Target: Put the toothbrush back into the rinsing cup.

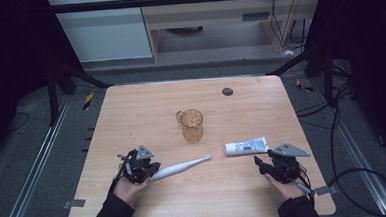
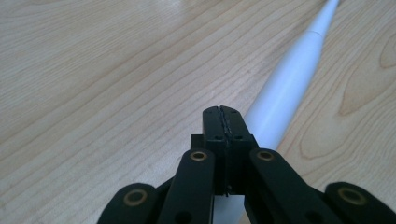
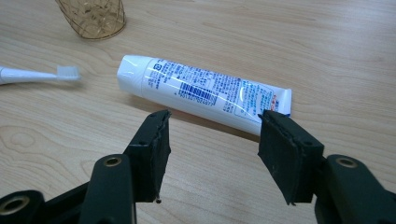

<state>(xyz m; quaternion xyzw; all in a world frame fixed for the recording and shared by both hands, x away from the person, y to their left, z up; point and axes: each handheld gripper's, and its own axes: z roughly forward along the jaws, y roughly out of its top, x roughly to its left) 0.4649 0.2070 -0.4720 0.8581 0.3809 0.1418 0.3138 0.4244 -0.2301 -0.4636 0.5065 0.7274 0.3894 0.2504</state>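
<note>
A light wooden table [image 1: 131, 106] holds three things, and the amber glass cup [image 1: 192, 124] near its middle serves as the landmark. The cup stands upright with its handle toward the far left.

The white electric toothbrush [image 1: 180, 167] lies flat on the person's side of the cup, slanting from its bristle head just in front of the cup down to the left, where its thick handle end reaches the left gripper [image 1: 147, 172]. In the left gripper view the jaws are pressed together, pad against pad, with nothing visible between them; the toothbrush handle [image 2: 285, 88] runs out from just beside and under the closed tips, off to the upper right. Whether the jaws touch the handle cannot be told.

The white toothpaste tube [image 1: 246, 146] with blue print lies flat to the right of the cup and a little nearer the person, its cap end toward the toothbrush head and apart from it. The right gripper [image 1: 260, 164] sits on the near side of the tube, farther from the cup. In the right gripper view [image 3: 212, 140] its jaws are spread wide and hold nothing; the tube [image 3: 201, 88] lies just beyond the tips, its crimped end close to one jaw. The cup's base [image 3: 93, 18] and the brush head [image 3: 67, 71] appear beyond it.

A hand in a dark sleeve holds each gripper.
</note>
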